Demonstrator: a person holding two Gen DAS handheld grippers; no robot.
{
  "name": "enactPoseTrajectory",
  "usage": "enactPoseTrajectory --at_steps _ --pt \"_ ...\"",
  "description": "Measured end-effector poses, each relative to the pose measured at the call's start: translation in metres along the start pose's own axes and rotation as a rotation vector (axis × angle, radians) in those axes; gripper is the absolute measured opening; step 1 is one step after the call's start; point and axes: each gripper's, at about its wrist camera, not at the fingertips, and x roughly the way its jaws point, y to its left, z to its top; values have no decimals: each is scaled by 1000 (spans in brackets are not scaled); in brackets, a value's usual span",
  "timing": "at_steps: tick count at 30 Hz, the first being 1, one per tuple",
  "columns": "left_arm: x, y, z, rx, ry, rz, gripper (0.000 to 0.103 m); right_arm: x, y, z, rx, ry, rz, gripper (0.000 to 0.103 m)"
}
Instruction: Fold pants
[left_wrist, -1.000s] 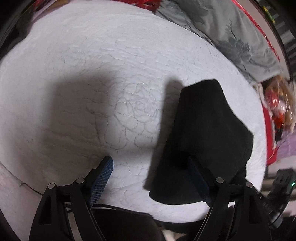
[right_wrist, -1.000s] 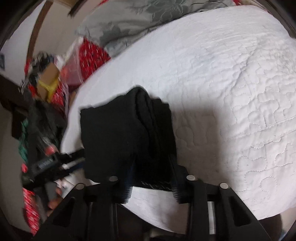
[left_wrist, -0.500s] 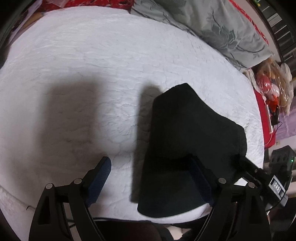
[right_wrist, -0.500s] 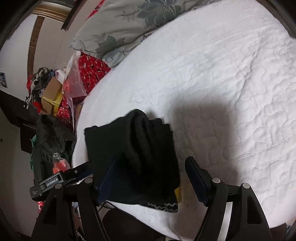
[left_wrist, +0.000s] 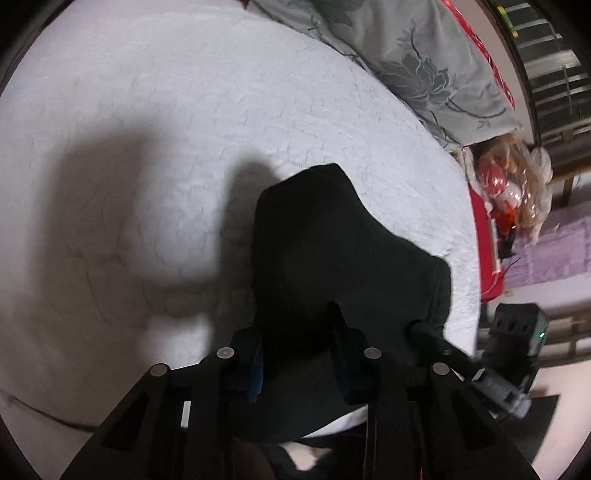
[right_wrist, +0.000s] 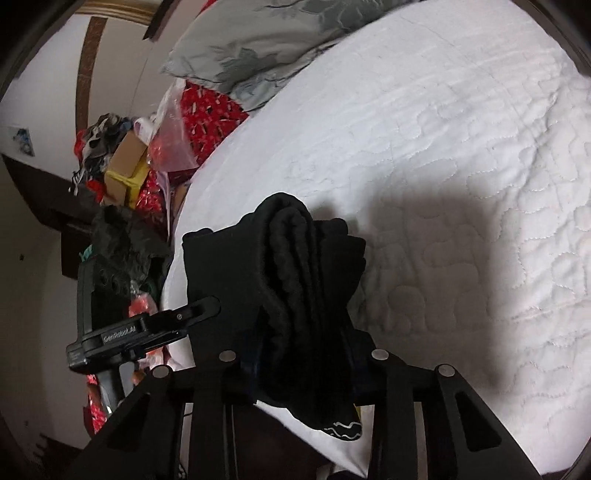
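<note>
White quilted bedspread (left_wrist: 147, 110) fills both views. Both sets of jaws are closing: the left gripper (left_wrist: 297, 350) pinches the near edge of the folded black fabric pants (left_wrist: 332, 258), and the right gripper (right_wrist: 303, 354) clamps its bunched folds at the bed's edge. Beyond lie a grey floral pillow (right_wrist: 258, 48) and red clutter (right_wrist: 207, 107).

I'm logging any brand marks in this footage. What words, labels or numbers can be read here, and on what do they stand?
"GenRobot.AI": white lettering on the side of the left claw, seen from the right wrist view.
A smaller line of print below it on the same body is too small to read.
The silver squiggle at the hem of the black pants is a pattern, not readable text.
Nothing legible in the left wrist view.
</note>
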Motion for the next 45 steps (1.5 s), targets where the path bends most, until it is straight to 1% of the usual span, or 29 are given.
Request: enactPoseTrajectory --at_steps 2,4,7,11,13,15,16,19,20,21,22,23,24,25,27,28,30,32,34,36,38,39,41,43,45 --pt "-2 0 0 -6 -6 8 26 0 5 -2 -45 11 -58 32" --pt "-7 -3 4 -4 -14 16 25 0 8 -1 -39 9 -65 32" --pt "-24 -14 17 3 -51 4 24 -5 18 11 -29 -17 -40 31" --pt "-50 -29 54 2 -123 3 24 -9 35 46 -41 -64 -6 31" --pt "-55 -32 72 5 -149 40 25 -6 45 68 -57 -89 -4 31" --pt "-49 -32 89 2 -154 101 25 4 52 87 -68 -95 -13 31" --pt "-43 -31 94 -2 -146 125 25 13 54 95 -71 -93 -26 31" --pt "-7 -27 106 -20 -95 245 29 44 49 110 -64 -71 -84 32" --pt "4 -23 107 -21 -83 287 37 54 43 111 -59 -53 -108 37" --pt "10 -22 108 -20 -87 315 47 67 36 111 -58 -41 -164 41" --pt "14 -23 107 -8 -103 346 55 73 32 110 -64 -37 -182 45" --pt "13 -24 105 4 -128 383 72 74 27 110 -70 -44 -158 45" --pt "13 -25 103 15 -146 406 82 71 24 110 -70 -56 -140 45" --pt "14 -27 101 34 -158 418 83 69 22 110 -66 -53 -131 48" --pt "8 -25 96 39 -158 413 83 59 18 110 -63 -54 -128 56" --pt "5 -25 92 31 -164 409 83 54 15 110 -57 -60 -128 62" --pt "0 -29 85 18 -190 411 81 40 10 108 -19 -77 -118 63" --pt "-4 -34 77 19 -197 426 81 28 11 104 11 -96 -121 63" --pt "-8 -40 63 28 -205 440 81 16 20 99 -2 -113 -144 63" --pt "-13 -47 45 39 -223 473 83 2 34 86 -58 -129 -201 68" --pt "-15 -55 32 51 -241 523 83 -9 48 72 -120 -151 -273 86" --pt "-16 -58 23 62 -254 549 83 -16 56 61 -152 -168 -328 89" --pt "-17 -65 5 87 -286 608 83 -23 64 47 -194 -183 -387 98" --pt "-14 -73 -7 110 -298 645 83 -27 70 30 -220 -189 -472 103" --pt "-10 -79 -22 120 -301 661 83 -27 74 16 -227 -186 -547 103"
